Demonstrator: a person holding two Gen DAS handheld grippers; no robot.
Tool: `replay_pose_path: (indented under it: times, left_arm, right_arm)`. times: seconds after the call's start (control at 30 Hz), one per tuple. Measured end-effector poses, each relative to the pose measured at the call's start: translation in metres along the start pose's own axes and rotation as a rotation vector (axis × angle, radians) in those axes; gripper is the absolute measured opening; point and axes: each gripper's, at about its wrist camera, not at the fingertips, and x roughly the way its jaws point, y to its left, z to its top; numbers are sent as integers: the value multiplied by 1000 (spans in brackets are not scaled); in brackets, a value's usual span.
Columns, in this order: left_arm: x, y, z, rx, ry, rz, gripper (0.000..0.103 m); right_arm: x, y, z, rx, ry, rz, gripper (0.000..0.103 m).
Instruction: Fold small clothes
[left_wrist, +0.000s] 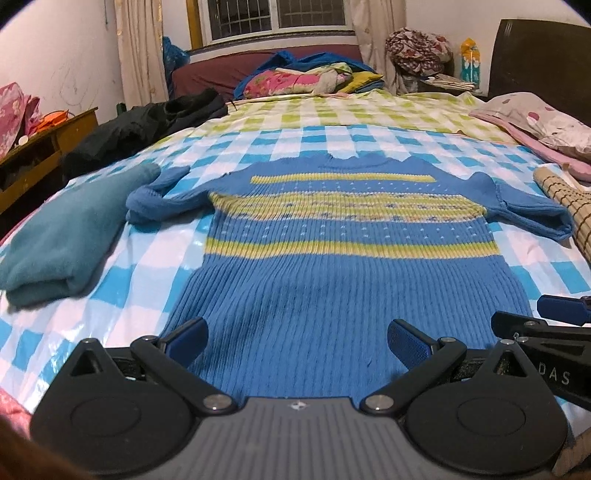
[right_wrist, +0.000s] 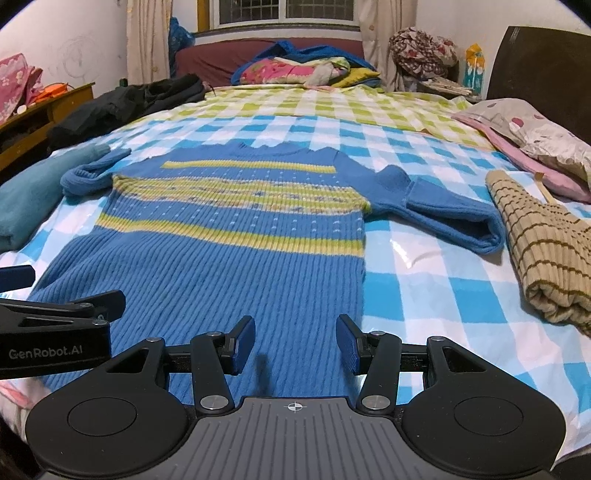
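Note:
A blue ribbed sweater (left_wrist: 332, 280) with yellow-green stripes lies flat, front up, on the checked bed sheet (left_wrist: 122, 280), its collar at the far end. The sleeve on the left (left_wrist: 159, 195) is bunched; the one on the right (right_wrist: 450, 218) is bent back on itself. My left gripper (left_wrist: 297, 338) hovers open and wide over the hem's middle, with nothing between its pads. My right gripper (right_wrist: 295, 345) is open over the sweater's (right_wrist: 207, 280) near right corner, also holding nothing. Each gripper shows at the edge of the other's view.
A folded teal garment (left_wrist: 62, 236) lies left of the sweater, a folded beige striped one (right_wrist: 546, 251) to its right. Black clothes (left_wrist: 140, 125), a pink pillow (right_wrist: 535, 136) and piled bedding (left_wrist: 306, 77) sit farther back. A wooden cabinet (left_wrist: 44, 147) stands at left.

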Motion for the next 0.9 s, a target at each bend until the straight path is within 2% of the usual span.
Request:
replay_pose_path:
  times: [0.5,0.7,0.9]
  left_arm:
    - [14,-33,29,78,-30,-14,103]
    - [25,-50,37,104,-15,-20,103]
    - [35,-68,46,134,-6,-26,103]
  right_arm:
    - [22,-30,23,23,-18,-64,48]
    - [33,-43,29,22,-23,-94,48]
    - [46,-68,35,74,-30,-112,48]
